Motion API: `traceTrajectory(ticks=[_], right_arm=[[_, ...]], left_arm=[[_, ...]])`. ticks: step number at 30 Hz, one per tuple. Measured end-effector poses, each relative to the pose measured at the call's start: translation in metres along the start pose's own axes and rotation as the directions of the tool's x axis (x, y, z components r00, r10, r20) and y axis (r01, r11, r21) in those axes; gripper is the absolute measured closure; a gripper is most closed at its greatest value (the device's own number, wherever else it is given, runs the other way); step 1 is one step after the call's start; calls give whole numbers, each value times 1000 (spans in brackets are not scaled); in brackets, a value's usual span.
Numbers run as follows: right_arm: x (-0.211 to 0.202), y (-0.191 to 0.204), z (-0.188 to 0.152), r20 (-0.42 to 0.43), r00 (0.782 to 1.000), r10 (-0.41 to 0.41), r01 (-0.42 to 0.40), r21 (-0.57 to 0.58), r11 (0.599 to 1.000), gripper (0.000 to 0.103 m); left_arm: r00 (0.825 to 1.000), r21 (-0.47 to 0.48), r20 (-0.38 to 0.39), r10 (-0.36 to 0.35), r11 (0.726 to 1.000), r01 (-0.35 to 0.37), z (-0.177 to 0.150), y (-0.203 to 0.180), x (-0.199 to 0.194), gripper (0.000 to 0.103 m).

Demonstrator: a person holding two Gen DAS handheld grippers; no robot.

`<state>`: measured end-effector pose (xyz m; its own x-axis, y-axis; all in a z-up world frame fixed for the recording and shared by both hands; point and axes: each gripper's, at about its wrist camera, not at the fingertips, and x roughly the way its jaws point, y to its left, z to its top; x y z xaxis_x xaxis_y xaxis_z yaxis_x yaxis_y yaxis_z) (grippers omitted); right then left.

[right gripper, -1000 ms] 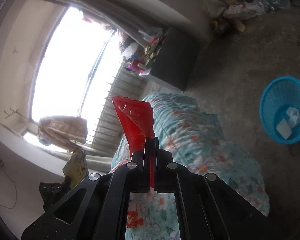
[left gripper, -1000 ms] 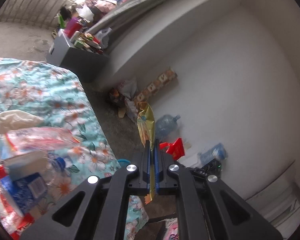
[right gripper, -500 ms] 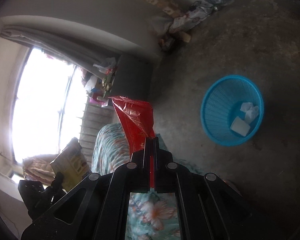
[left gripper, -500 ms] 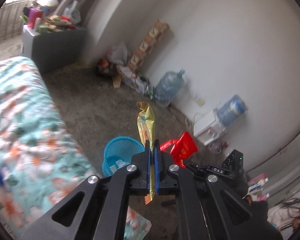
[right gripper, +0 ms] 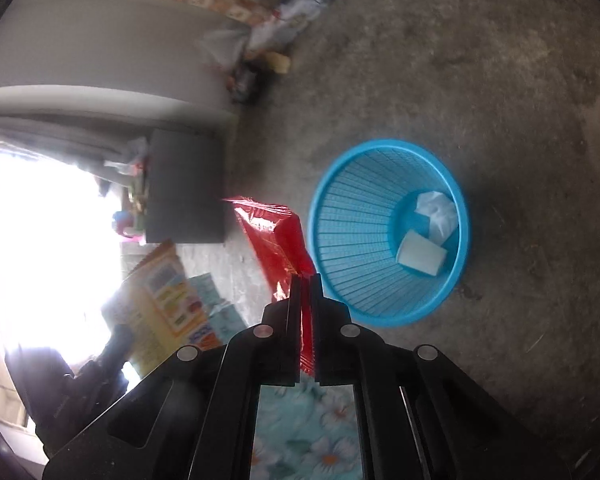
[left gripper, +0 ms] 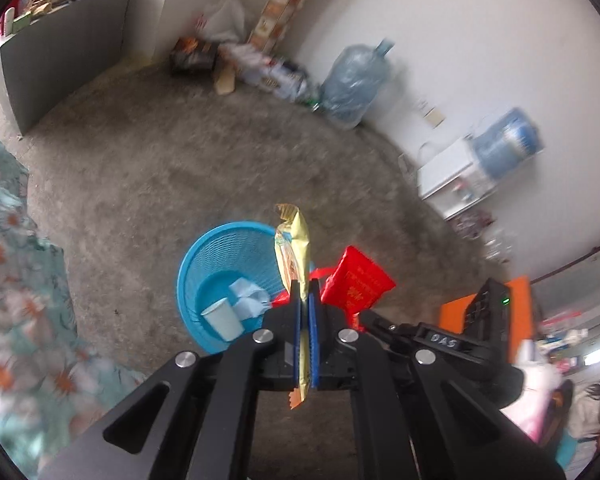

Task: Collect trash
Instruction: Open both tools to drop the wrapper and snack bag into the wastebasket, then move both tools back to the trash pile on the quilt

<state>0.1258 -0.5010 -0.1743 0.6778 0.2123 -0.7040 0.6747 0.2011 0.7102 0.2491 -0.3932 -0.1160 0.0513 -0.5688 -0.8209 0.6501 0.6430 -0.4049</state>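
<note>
- The left tongs (left gripper: 307, 300) are closed on a yellow snack wrapper (left gripper: 293, 248), which stands up between the blue pads.
- The right tongs (right gripper: 307, 284) have a red snack wrapper (right gripper: 278, 240) between their jaws; the jaws are opening a little, and the pads seem to touch it.
- Just beyond both tongs stands a blue waste basket (right gripper: 340, 208) on the grey floor (left gripper: 148, 152).
- Inside the basket lie a paper cup (left gripper: 223, 318) and crumpled tissue (right gripper: 436, 210).
- Under the tongs is a flowered bed cover (left gripper: 16, 280).
- Far ahead of the left tongs, a large water bottle (left gripper: 354, 80) leans by the white wall (left gripper: 480, 24).
</note>
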Motion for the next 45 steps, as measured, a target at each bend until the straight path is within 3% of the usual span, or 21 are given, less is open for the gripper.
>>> traceTrajectory(ticks=[1,2,3,4,7,12,16,19,23,27,31,35,38,43,44,45], right_arm=[[13,-6,7,-6,1000,-11,11,9,1000,87],[21,-12,12,-8,1000,-24,24,25,999,72],[31,-20,17,-6,999,-43,43,46,998,63],[38,-27,18,-9,998,-62,63,63,996,58],[54,-52,16,-50,990,-129,135,128,983,57],[44,-72,-3,-41,987,-157,162,150,975,53],[23,-58,-17,-4,990,-142,141,123,982,52],[2,-27,-27,31,990,-134,133,39,990,48],[-22,28,-42,58,995,-79,85,-105,991,38],[-41,82,-67,27,1000,-11,17,-232,973,36],[-57,135,-99,-22,998,51,-56,-372,927,33],[-66,173,-127,-91,990,103,-133,-442,887,33],[-67,196,-147,-150,980,129,-187,-480,857,33],[-49,238,-184,-296,942,155,-292,-505,812,32],[-45,244,-192,-326,932,158,-314,-506,803,32],[-39,250,-198,-354,922,160,-332,-505,797,32]], left_arm=[[999,5,-33,13,1000,-13,2,2,19,97],[998,3,-53,30,1000,-30,3,5,35,87],[997,1,-63,47,999,-47,3,9,44,65],[995,-5,-69,77,997,-78,2,13,55,53],[986,-22,-71,152,988,-154,-4,21,69,52],[984,10,-11,180,984,-180,-8,18,47,46],[983,15,49,176,984,-177,-6,8,7,45],[978,31,118,171,984,-175,-12,-4,-38,45],[965,57,227,129,988,-145,-35,-15,-110,34],[948,69,294,125,986,-151,-64,-12,-179,27],[923,47,361,135,986,-163,-96,4,-249,24],[863,-49,462,204,977,-205,-131,33,-324,23],[779,-156,551,300,954,-257,-168,65,-389,21],[651,-333,608,456,890,-312,-224,114,-461,21],[630,-370,606,485,873,-317,-236,125,-471,21],[621,-395,600,504,862,-318,-245,135,-477,21]])
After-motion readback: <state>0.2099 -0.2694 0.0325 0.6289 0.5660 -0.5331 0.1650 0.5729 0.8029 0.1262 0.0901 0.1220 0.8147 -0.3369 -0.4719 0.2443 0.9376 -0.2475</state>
